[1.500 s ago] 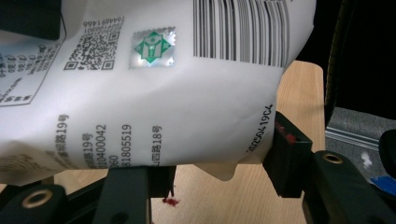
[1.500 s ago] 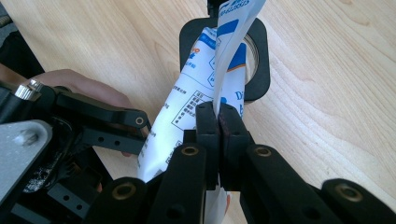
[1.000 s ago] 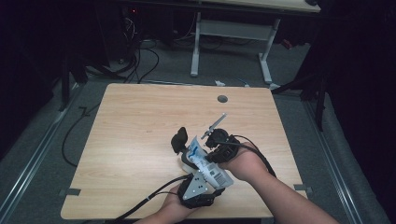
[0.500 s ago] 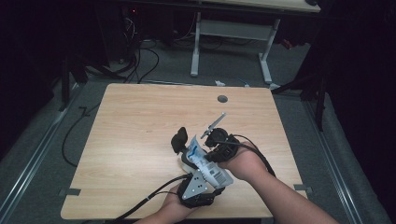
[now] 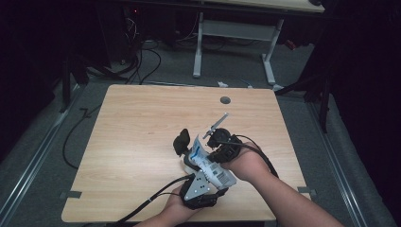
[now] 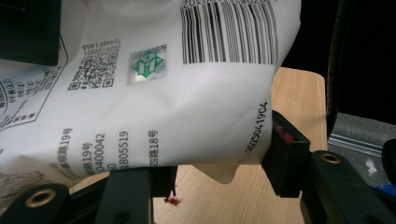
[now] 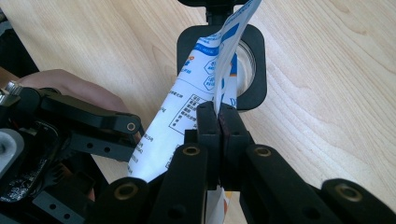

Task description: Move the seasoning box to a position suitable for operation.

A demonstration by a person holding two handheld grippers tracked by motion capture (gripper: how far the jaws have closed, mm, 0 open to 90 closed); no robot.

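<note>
I hold a white printed plastic pouch with blue markings above the bench's near edge, right of its middle. My left claw clasps the pouch's wide barcoded body between half-spread jaws. My right claw is pinched tight on its thin upper edge. The pouch's long axis runs from the near right up toward the far left.

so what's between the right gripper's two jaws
The edge of the white bag, pinched flat between the shut jaws of the right gripper, in the right gripper view.
</note>
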